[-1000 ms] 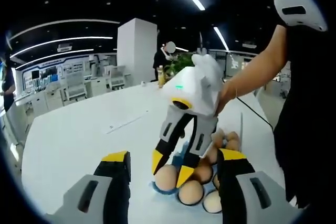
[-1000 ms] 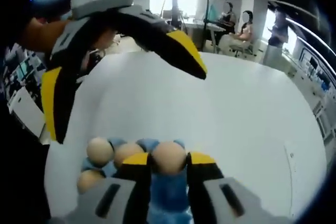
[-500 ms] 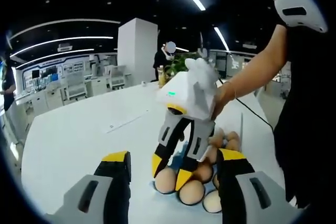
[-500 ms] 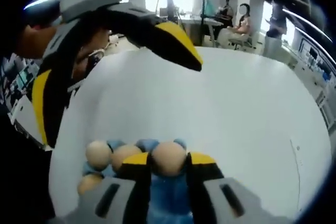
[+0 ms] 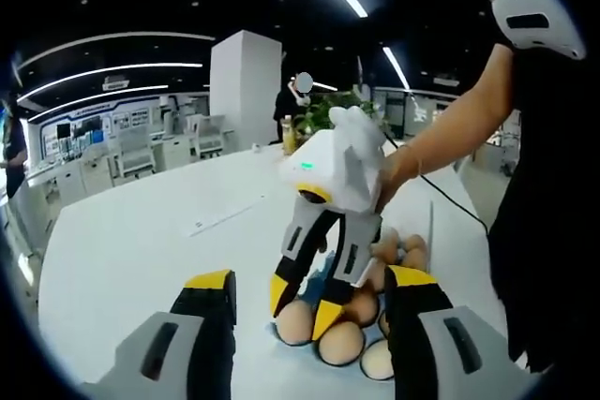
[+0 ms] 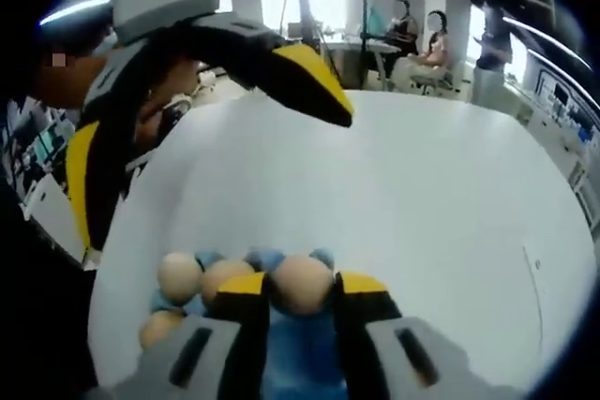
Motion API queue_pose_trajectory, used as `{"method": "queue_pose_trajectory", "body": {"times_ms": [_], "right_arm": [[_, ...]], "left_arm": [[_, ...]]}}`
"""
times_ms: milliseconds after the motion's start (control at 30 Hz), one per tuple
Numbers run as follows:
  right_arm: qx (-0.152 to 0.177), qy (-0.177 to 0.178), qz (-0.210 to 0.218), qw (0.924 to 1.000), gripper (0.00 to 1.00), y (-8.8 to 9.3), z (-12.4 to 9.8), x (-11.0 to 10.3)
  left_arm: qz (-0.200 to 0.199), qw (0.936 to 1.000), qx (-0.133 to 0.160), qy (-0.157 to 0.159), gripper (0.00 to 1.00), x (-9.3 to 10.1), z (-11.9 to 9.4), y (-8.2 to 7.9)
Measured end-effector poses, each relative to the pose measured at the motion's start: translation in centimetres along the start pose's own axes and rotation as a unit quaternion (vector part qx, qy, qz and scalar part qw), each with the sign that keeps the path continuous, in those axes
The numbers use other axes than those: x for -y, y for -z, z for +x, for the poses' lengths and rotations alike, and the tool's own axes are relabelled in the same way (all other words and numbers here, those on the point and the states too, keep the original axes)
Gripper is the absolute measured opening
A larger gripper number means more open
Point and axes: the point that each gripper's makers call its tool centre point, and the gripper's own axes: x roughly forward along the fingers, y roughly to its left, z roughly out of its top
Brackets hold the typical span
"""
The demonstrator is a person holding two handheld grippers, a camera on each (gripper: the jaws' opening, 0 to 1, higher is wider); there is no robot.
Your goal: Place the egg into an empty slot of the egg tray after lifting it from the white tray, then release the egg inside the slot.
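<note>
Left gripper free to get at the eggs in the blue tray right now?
Probably not cleanly. The right gripper stands over the blue tray with an egg between its jaws, blocking the near eggs. The left gripper is open with nothing between its jaws.

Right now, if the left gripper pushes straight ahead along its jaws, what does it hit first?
Probably the right gripper, which stands at the eggs in the blue egg tray just ahead of the open left gripper. Depth is unclear, so the bare table may come first.

Tan egg [image 6: 302, 284], blue egg tray [image 6: 298, 362]
</note>
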Motion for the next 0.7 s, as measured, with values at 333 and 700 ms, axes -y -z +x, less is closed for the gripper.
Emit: {"method": "queue_pose_trajectory", "body": {"times_ms": [333, 700], "right_arm": [[0.056, 0.016, 0.039, 0.9975, 0.29, -0.8, -2.8, 0.8], [0.061, 0.042, 0.062, 0.9954, 0.28, 2.0, -5.8, 1.0]], "left_arm": [[0.003, 1.0, 0.001, 0.001, 0.65, 0.2, 0.2, -0.5], [0.009, 0.9999, 0.002, 0.012, 0.64, 0.6, 1.0, -0.9]]}}
